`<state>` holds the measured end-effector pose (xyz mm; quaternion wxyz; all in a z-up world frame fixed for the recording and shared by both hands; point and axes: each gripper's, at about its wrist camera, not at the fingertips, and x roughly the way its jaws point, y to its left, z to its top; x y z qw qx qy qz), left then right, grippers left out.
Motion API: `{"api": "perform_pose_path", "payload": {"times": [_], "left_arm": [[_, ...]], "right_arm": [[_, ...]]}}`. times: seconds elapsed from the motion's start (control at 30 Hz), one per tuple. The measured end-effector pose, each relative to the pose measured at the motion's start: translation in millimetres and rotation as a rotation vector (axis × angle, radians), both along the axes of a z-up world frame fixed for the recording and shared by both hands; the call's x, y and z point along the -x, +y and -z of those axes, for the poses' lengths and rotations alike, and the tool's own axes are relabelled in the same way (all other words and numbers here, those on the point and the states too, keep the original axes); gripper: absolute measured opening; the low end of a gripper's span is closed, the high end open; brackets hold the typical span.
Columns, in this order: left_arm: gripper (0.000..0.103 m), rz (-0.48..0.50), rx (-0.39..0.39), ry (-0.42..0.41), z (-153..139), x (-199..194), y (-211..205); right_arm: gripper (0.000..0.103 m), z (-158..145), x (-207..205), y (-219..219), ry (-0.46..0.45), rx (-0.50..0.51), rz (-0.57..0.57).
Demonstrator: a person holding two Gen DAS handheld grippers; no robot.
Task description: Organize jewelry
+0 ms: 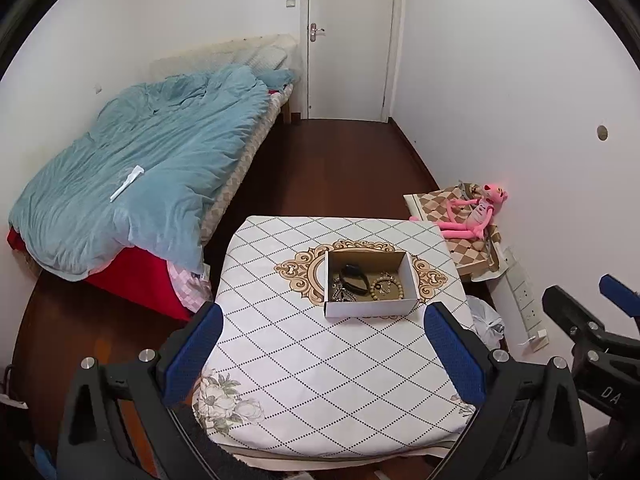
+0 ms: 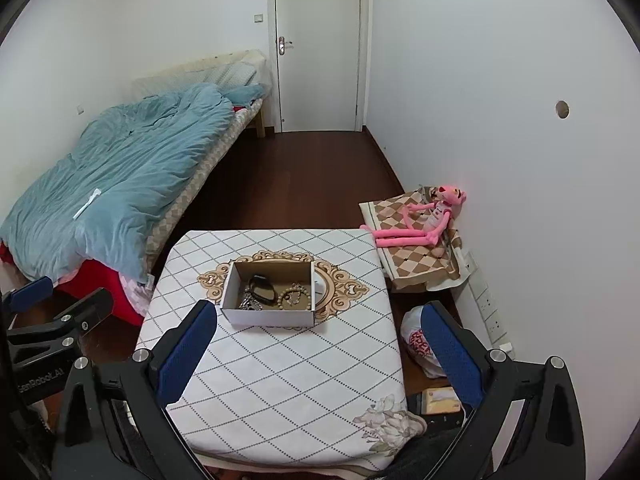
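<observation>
Left gripper (image 1: 322,354): blue pads spread wide apart, holding nothing, above the table's near edge.
Right gripper (image 2: 318,354): pads likewise wide apart and empty, above the near right part of the table.
Table (image 1: 304,380): covered by a white cloth with a diamond grid and a tan ornament near the middle.
Box (image 1: 370,310): open cardboard, resting on the ornament toward the far edge, well ahead of both grippers.
Jewelry: all inside the box; a bead bracelet (image 1: 386,287) at its right, a dark oval piece (image 1: 354,278) in the middle, tangled metal chains (image 1: 340,292) at the left.
Bed (image 1: 132,176): left of the table, under a blue quilt.
Pink plush toy (image 1: 474,212): beyond the far right corner, against the wall.
Door (image 1: 348,36): white, at the room's far end.
</observation>
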<state>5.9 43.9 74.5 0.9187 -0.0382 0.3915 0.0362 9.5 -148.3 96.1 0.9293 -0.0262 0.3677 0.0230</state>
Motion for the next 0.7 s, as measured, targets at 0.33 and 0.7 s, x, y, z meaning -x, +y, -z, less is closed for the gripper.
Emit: {"api": "perform_pose_path", "payload": {"times": [0.33,0.7], "left_arm": [[0.103,-0.018,0.019,0.050,14,-24,0],[0.103,-0.041,0.001,0.111,33,-70,4]], "right_arm": [[0.103,12,-26,-3,0.045,0.001,0.014],[0.103,38,-84,5,0.117,0.028,0.022]]}}
